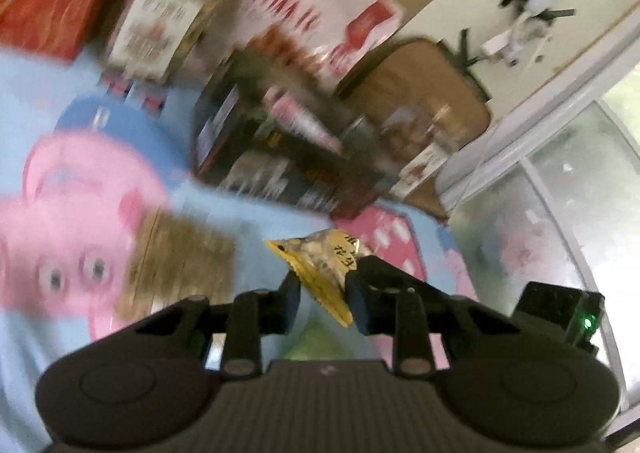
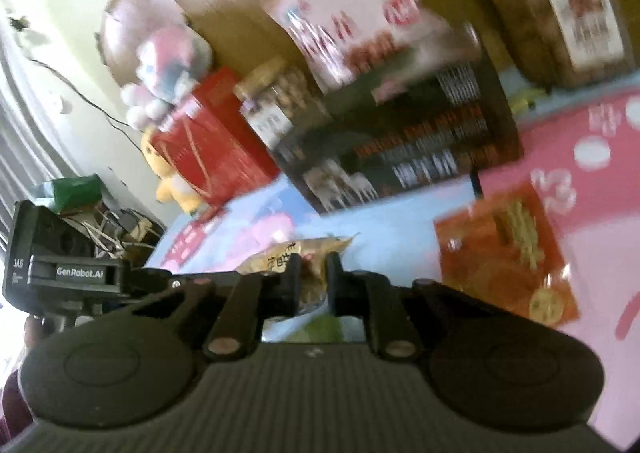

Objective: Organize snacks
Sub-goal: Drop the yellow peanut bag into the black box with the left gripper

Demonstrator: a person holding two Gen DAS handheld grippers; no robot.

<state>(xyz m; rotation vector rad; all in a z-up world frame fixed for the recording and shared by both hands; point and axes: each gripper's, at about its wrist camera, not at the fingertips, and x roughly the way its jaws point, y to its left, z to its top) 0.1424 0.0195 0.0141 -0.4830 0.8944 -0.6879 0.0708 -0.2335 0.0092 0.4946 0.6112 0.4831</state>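
Note:
A small yellow snack packet [image 1: 320, 253] with a clear window is pinched between the pads of my left gripper [image 1: 322, 287], just above the blue and pink cartoon cloth [image 1: 224, 209]. In the right wrist view a yellowish printed packet [image 2: 272, 255] sits between the fingers of my right gripper [image 2: 312, 267], which is shut on it. The other gripper's black body shows at the edge of each view, close beside. Whether both hold the same packet I cannot tell. Both views are motion-blurred.
A black snack box [image 2: 400, 141] lies ahead on the cloth, with a red box [image 2: 212, 141], a clear jar [image 2: 276, 101] and a white and red bag [image 1: 312, 13] behind. An orange packet [image 2: 504, 249] and a brown packet [image 1: 180, 257] lie nearby. Plush toys [image 2: 168, 65] stand by the wall.

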